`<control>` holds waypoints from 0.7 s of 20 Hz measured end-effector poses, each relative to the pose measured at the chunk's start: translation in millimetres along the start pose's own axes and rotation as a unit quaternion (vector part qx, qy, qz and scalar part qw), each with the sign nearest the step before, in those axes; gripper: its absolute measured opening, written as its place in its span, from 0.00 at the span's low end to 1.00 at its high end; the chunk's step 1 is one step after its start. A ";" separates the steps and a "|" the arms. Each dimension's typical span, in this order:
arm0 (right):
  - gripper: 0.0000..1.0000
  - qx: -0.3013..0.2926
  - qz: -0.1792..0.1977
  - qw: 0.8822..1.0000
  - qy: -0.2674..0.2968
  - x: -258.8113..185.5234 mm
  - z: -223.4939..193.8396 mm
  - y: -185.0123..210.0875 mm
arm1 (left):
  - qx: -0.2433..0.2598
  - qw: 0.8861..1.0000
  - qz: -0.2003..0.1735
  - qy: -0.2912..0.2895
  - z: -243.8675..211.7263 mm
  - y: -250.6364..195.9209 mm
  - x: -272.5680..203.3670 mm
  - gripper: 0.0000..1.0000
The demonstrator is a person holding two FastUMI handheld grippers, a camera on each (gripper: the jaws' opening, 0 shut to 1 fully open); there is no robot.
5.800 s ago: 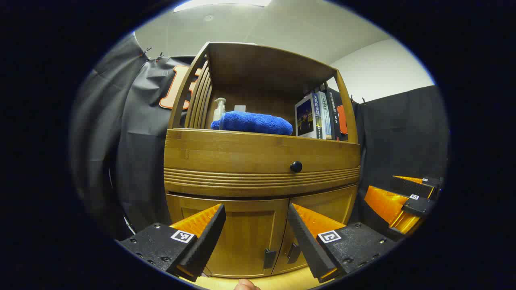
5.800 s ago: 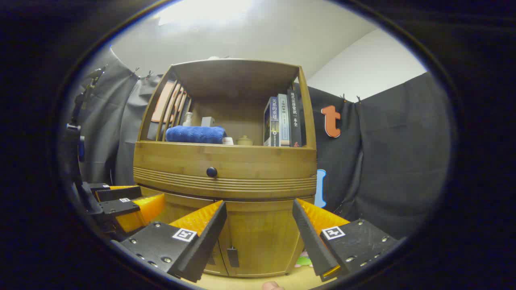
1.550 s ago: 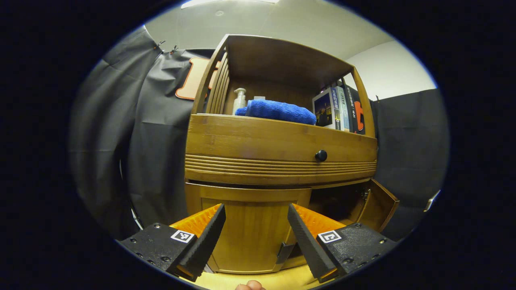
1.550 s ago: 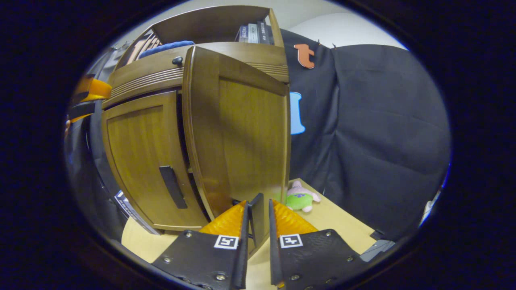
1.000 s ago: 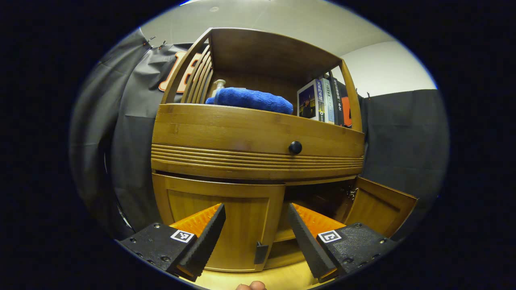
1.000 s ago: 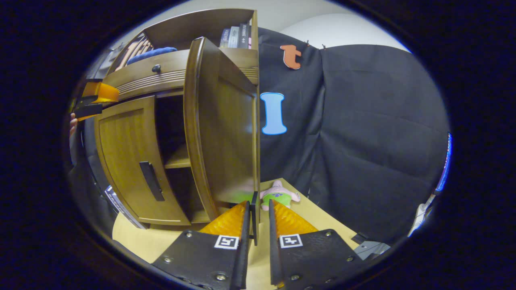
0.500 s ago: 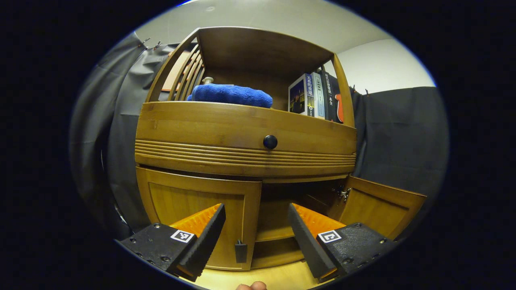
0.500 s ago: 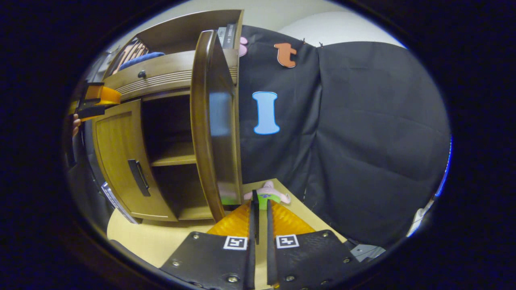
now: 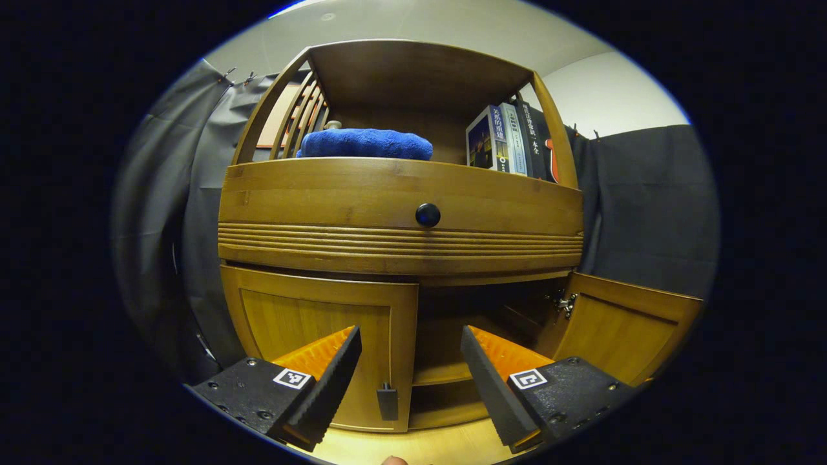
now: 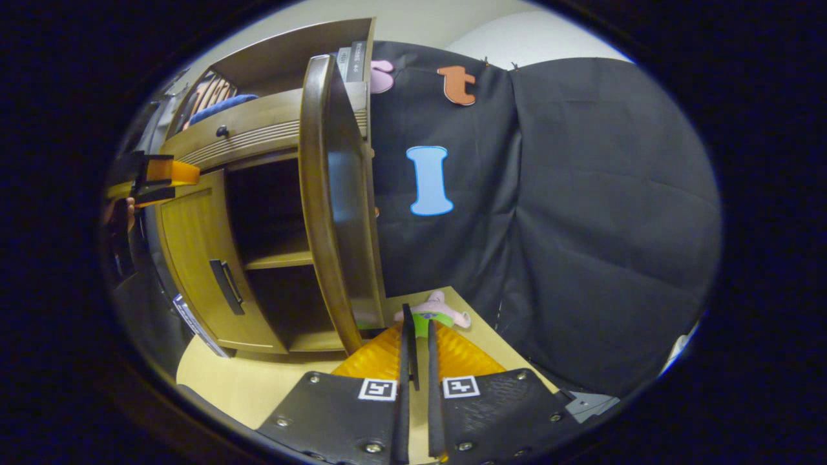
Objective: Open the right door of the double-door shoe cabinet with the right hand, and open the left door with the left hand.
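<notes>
Two doors: right door swung wide, left door shut.
Left gripper view: left gripper gaped wide, empty, level, straddling left handle.
Right gripper view: right gripper nearly closed on right handle, rolled sideways.
Tip: advance, center fingers on left handle, clamp, then pull outward along hinge arc.

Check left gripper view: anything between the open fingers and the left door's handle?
Nothing. In the left gripper view the left gripper is open, and the left door's handle shows in the gap between its fingers, with bare door and tabletop around it.
</notes>
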State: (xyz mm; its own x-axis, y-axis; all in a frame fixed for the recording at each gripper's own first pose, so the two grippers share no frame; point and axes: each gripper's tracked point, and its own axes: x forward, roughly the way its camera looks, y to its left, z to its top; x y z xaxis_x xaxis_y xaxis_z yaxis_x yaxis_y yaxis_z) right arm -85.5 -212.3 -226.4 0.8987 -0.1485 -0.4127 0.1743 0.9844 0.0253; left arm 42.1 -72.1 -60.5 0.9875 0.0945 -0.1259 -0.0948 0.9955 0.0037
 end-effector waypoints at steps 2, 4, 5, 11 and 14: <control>0.12 -0.005 -0.011 1.000 -0.003 -2.3 1.3 -9.4 | -0.001 1.000 0.003 0.000 -3.0 1.3 2.6 0.92; 0.12 -0.010 -0.031 0.999 -0.012 -6.9 7.7 -25.3 | 0.003 1.000 0.012 0.006 -8.8 4.3 6.2 0.92; 0.12 -0.011 -0.041 0.999 -0.019 -10.3 13.6 -33.1 | 0.005 1.000 0.015 0.009 -12.0 5.2 8.3 0.92; 0.12 0.003 -0.049 0.997 -0.059 -36.0 51.5 -42.4 | 0.007 0.999 0.032 0.027 -37.7 13.5 19.7 0.92; 0.12 0.008 -0.044 0.996 -0.082 -52.9 77.6 -37.6 | 0.012 0.998 0.046 0.051 -62.1 21.6 25.9 0.96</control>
State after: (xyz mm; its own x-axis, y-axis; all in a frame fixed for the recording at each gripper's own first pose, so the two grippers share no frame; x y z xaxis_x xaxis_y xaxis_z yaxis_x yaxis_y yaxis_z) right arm -108.3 -248.8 -134.9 0.9333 -0.2485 -0.2594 0.2599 0.9656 0.0099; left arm 57.8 -48.6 -125.3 0.9567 0.1850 -0.2249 -0.1799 0.9827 0.0432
